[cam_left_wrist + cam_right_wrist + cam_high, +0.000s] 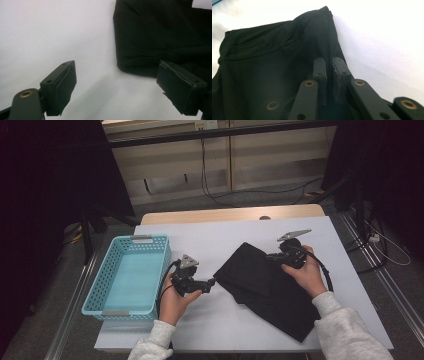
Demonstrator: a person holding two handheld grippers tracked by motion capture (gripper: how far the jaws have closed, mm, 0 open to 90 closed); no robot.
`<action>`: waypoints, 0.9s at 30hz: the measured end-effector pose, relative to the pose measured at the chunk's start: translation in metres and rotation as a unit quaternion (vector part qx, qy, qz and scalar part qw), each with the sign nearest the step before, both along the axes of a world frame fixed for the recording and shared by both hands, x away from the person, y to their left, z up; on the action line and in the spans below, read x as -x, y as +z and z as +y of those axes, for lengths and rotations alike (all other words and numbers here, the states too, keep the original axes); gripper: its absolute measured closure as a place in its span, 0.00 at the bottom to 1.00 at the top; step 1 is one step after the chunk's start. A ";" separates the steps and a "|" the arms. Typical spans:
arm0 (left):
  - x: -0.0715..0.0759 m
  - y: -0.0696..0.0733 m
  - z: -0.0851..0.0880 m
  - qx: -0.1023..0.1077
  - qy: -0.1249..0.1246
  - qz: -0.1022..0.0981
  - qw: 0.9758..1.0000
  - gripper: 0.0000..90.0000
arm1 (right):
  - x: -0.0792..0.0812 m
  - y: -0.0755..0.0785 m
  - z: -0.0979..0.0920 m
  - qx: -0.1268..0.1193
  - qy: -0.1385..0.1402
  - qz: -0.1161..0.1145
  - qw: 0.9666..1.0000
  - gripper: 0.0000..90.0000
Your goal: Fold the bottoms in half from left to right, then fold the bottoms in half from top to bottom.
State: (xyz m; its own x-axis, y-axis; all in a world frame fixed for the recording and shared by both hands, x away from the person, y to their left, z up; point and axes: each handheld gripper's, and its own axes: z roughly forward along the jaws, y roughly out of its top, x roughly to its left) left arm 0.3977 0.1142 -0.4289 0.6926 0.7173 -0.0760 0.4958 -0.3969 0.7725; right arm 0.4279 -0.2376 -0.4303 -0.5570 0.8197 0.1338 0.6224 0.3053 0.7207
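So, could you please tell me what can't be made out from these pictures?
- What garment the black cloth is: folded in the high view, cut off by the frame edges in the left gripper view.
- How much fabric the right tool pinches: its own pads hide the fold in the right gripper view.
- The turquoise basket's near inner wall: hidden by its rim.

A white sheet [235,320] covers most of a light wooden table [230,214], whose bare far edge shows beyond it. The floor [260,197] around the table is grey, perhaps carpet, though the dim picture leaves that unsure. Behind the table runs a pale panelled wall [260,165] with a dark horizontal bar [225,131] across its top. A black cable [204,170] hangs down the wall and trails over the floor. Dark curtains [50,180] or screens close both sides. Metal rails [385,280] lie on the floor at right and left. Light is dim and even.
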 end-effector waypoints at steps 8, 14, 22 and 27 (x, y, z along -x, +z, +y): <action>-0.002 -0.001 0.001 -0.008 0.002 -0.004 1.000 0.17 | 0.007 0.003 -0.005 -0.008 -0.006 0.009 1.000 0.92; -0.001 0.000 0.001 -0.006 0.002 -0.004 1.000 0.17 | 0.010 0.002 -0.003 0.013 0.001 0.009 1.000 0.92; -0.002 0.002 0.001 -0.003 -0.001 -0.009 1.000 0.16 | 0.016 0.002 0.001 0.012 0.004 0.014 1.000 0.92; -0.002 0.003 0.001 -0.002 -0.003 -0.008 1.000 0.16 | 0.020 0.004 -0.007 -0.003 -0.002 0.015 1.000 0.92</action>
State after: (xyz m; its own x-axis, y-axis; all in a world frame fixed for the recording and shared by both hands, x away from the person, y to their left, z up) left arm 0.3993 0.1155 -0.4257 0.6974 0.7140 -0.0617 0.4807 -0.4021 0.7793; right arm 0.4075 -0.2444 -0.4262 -0.5492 0.8212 0.1549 0.6446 0.2983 0.7039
